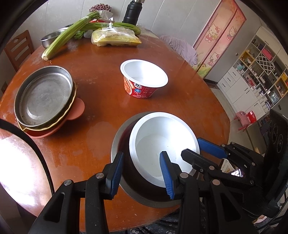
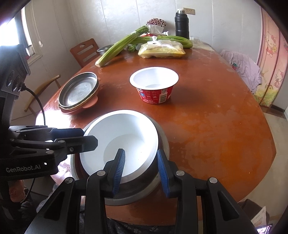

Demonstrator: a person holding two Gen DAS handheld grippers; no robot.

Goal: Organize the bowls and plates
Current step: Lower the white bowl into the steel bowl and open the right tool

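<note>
Near edge of the round wooden table (image 2: pixel 207 115): white paper bowl (image 2: pixel 118 142), tilted, nested inside a metal bowl (image 2: pixel 162 142).

Left gripper (image 1: pixel 142 172): jaws partly open, straddling the near-left wall of the white paper bowl (image 1: pixel 162 144), one blue finger (image 1: pixel 167 174) inside over the white interior, the other outside between the paper bowl and the metal bowl (image 1: pixel 115 144). Contact with the wall: cannot tell.

Right gripper (image 2: pixel 141 170): jaws partly open, straddling the near-right wall of the same bowl, one finger (image 2: pixel 119 169) inside, the other outside by the dark outer wall. Firm clamping: cannot tell. Seen from the left wrist view at right, reaching in over the rim (image 1: pixel 201 153).

Middle of the table: second paper bowl (image 1: pixel 144 79), upright, red printed wall, white inside, well apart from the nested pair.

Far left: stack of plates (image 1: pixel 45 97), steel pan on top, cream-rimmed dish beneath, orange-pink plate at the bottom.

Far end: celery stalks (image 1: pixel 72 34), bag of yellow food (image 1: pixel 115 37), steel basin (image 1: pixel 48 37), black flask (image 1: pixel 132 12).
</note>
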